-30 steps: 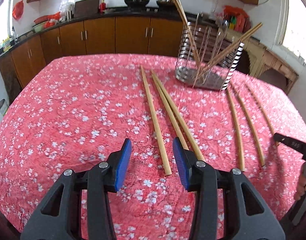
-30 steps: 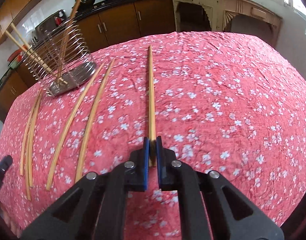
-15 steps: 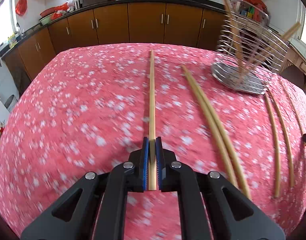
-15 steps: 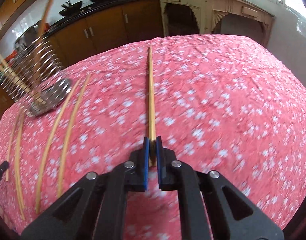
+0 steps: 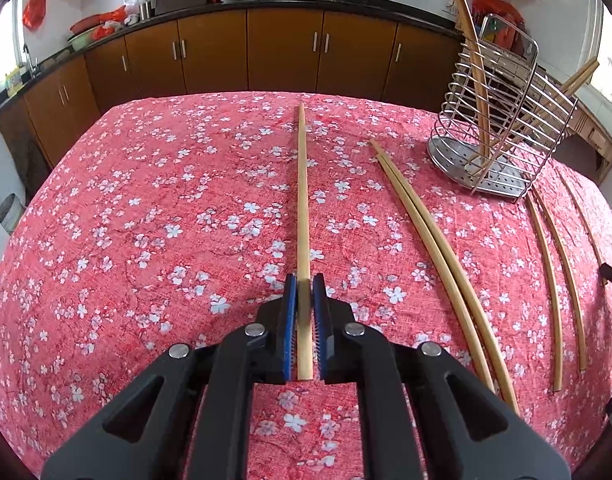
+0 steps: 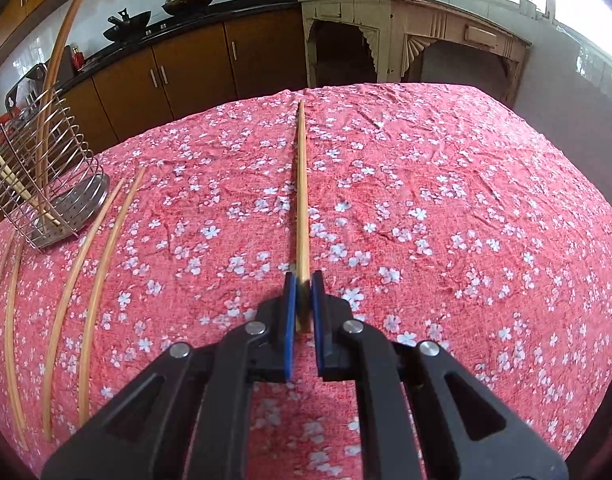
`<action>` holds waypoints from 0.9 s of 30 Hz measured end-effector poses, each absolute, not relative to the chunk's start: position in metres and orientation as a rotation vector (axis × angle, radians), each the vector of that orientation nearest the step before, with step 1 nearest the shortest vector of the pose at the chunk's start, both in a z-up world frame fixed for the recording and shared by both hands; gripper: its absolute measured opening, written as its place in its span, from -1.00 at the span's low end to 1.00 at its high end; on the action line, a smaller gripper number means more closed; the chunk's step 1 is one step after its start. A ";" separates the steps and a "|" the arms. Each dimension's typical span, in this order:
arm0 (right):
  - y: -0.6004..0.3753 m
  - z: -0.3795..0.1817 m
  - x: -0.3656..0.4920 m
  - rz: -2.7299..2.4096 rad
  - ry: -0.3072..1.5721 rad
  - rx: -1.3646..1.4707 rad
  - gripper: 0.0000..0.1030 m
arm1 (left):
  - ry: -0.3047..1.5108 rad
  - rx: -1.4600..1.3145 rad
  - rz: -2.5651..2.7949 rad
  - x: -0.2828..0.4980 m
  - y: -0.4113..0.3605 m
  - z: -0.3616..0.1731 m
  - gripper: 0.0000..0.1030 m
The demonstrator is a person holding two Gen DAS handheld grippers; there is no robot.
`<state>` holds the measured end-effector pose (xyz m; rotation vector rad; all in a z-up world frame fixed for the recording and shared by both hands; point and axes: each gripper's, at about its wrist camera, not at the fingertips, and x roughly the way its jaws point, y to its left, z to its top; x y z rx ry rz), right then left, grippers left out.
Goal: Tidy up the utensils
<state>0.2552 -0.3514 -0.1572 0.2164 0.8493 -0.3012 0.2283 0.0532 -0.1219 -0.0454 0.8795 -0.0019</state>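
Observation:
My left gripper [image 5: 304, 280] is shut on the near end of a long wooden chopstick [image 5: 302, 184] that points straight ahead over the red flowered cloth. My right gripper [image 6: 303, 278] is shut on another chopstick [image 6: 301, 184], also pointing ahead. A wire utensil rack [image 5: 502, 136] stands at the far right in the left wrist view and at the far left in the right wrist view [image 6: 41, 184]; chopsticks lean inside it. Two loose chopsticks [image 5: 434, 264] lie side by side right of the left gripper.
Three more chopsticks [image 5: 554, 280] lie near the rack's right; several chopsticks [image 6: 85, 280] lie left in the right wrist view. Brown kitchen cabinets [image 5: 285, 52] stand behind the table. A pale wooden sideboard [image 6: 406, 40] stands beyond the far edge.
One second ago my left gripper was open over the loose chopsticks; it has since shut on one and now holds it pointing ahead. My right gripper stays shut on its chopstick and has swung rightwards.

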 end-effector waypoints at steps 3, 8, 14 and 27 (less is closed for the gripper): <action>-0.352 -0.157 0.256 -0.301 0.849 0.218 -0.84 | 0.881 -0.029 -0.008 0.238 0.048 -0.126 -0.71; -0.352 -0.158 0.256 -0.301 0.849 0.218 -0.84 | 0.881 -0.024 -0.033 0.238 0.045 -0.126 -0.46; -0.352 -0.158 0.256 -0.301 0.850 0.217 -0.84 | 0.888 -0.053 -0.001 0.239 0.050 -0.127 0.37; -0.352 -0.157 0.256 -0.303 0.851 0.210 -0.84 | 0.887 -0.019 0.000 0.225 0.052 -0.126 -0.09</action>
